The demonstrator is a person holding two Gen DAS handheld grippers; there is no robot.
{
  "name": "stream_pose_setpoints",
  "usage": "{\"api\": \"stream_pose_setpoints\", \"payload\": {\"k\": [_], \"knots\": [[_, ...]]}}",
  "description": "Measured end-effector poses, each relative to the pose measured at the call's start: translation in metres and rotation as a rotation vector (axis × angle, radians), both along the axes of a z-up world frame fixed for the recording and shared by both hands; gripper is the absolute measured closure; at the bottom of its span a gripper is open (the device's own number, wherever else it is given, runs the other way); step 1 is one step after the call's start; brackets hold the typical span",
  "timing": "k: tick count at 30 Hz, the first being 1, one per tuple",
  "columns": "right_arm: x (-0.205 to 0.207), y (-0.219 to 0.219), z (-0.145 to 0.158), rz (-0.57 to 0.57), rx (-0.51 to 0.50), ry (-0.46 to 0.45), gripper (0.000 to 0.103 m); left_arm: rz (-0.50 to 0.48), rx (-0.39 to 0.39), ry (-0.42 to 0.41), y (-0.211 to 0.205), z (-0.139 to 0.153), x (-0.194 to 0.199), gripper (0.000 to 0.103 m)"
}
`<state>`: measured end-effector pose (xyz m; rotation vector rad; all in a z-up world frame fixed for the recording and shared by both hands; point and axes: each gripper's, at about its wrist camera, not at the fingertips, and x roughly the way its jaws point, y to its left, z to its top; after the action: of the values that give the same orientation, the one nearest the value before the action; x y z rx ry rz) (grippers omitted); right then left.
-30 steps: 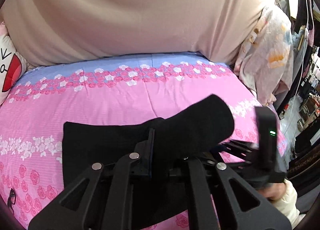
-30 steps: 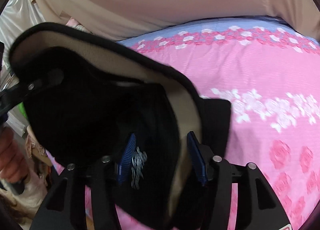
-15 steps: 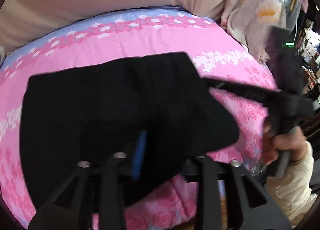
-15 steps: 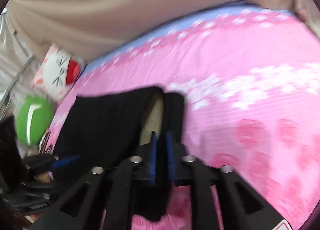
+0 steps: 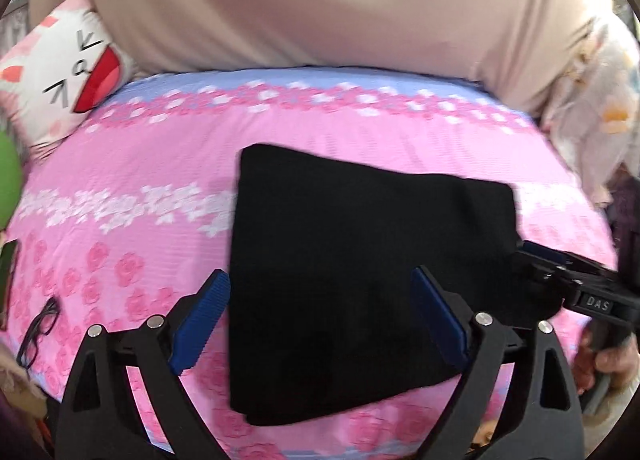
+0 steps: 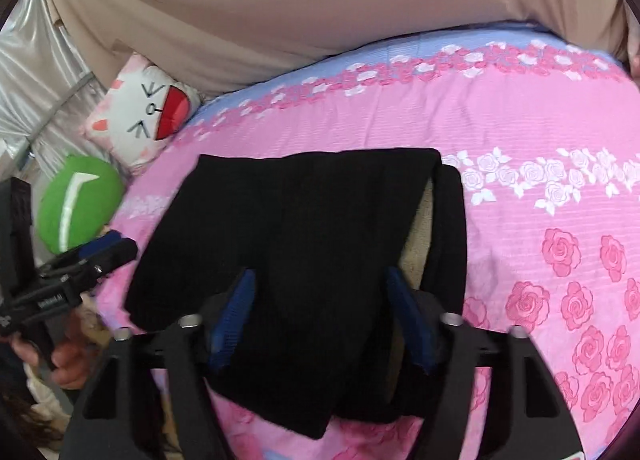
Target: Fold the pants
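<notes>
The black pants (image 5: 360, 260) lie folded in a flat rectangle on the pink flowered bedcover (image 5: 140, 164). My left gripper (image 5: 320, 324) hovers over their near edge, its jaws opening wide; the cloth lies below and between the blue pads (image 5: 200, 324), which do not press it. In the right wrist view the pants (image 6: 300, 220) show a strip of beige lining at the right fold. My right gripper (image 6: 320, 322) stands open over them, pads apart and off the cloth. Each view shows the other gripper at the pants' side: the right gripper (image 5: 540, 260), the left gripper (image 6: 100, 252).
A cat-face pillow (image 6: 144, 116) and a green cushion (image 6: 76, 204) lie at the bed's left end. Black glasses (image 5: 38, 332) rest on the cover near the left front. A beige sheet (image 5: 320, 0) hangs behind the bed, and floral cloth (image 5: 592, 120) is piled at the right.
The raised, folded-over part of the pants has been laid down flat. Both grippers let go and opened. The left gripper drew back toward the near edge.
</notes>
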<state>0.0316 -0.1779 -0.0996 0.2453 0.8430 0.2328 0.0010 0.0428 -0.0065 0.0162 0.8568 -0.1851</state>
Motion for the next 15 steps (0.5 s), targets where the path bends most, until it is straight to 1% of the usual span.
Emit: {"api": "stream_pose_setpoints", "payload": {"k": [1,2,3,4,6,7,8,9,10,11,12,13,14,15], "knots": [[0.002,0.001,-0.002,-0.007,-0.023,0.001,0.089,0.002,0.007,0.007,0.001,-0.004,0.002,0.014],[0.001,0.002,0.002,0.001,-0.006,-0.010,0.098,0.009,0.017,0.021,0.002,-0.009,0.006,0.014],[-0.002,0.003,0.010,0.006,-0.004,-0.031,0.098,0.019,0.034,0.032,0.001,-0.015,0.010,0.014],[-0.009,0.007,0.027,-0.005,-0.049,-0.089,0.098,0.020,0.043,0.034,0.000,-0.017,0.010,0.014],[-0.019,0.009,0.052,-0.004,-0.107,-0.166,0.098,0.029,0.064,0.034,-0.002,-0.024,0.009,0.014],[-0.020,0.007,0.054,-0.008,-0.132,-0.174,0.099,0.034,0.072,0.035,-0.001,-0.027,0.009,0.014],[-0.017,0.002,0.049,-0.034,-0.176,-0.155,0.099,0.038,0.080,0.038,-0.001,-0.030,0.009,0.014],[-0.011,-0.006,0.031,-0.085,-0.258,-0.098,0.095,0.043,0.090,0.046,0.000,-0.035,0.009,0.014],[-0.003,-0.015,0.009,-0.111,-0.299,-0.014,0.091,0.045,0.092,0.055,0.001,-0.039,0.010,0.014],[-0.002,-0.026,-0.005,-0.143,-0.287,0.046,0.091,0.047,0.091,0.069,0.002,-0.044,0.011,0.014],[-0.006,-0.035,-0.010,-0.161,-0.217,0.057,0.091,0.049,0.086,0.079,0.004,-0.047,0.012,0.013],[-0.015,-0.044,-0.007,-0.169,-0.106,0.040,0.091,0.052,0.082,0.079,0.005,-0.048,0.012,0.012],[-0.021,-0.046,0.004,-0.167,-0.050,0.005,0.091,0.058,0.082,0.076,0.005,-0.049,0.013,0.010],[-0.024,-0.044,0.015,-0.165,-0.042,-0.031,0.091,0.059,0.085,0.074,0.005,-0.049,0.012,0.009]]}}
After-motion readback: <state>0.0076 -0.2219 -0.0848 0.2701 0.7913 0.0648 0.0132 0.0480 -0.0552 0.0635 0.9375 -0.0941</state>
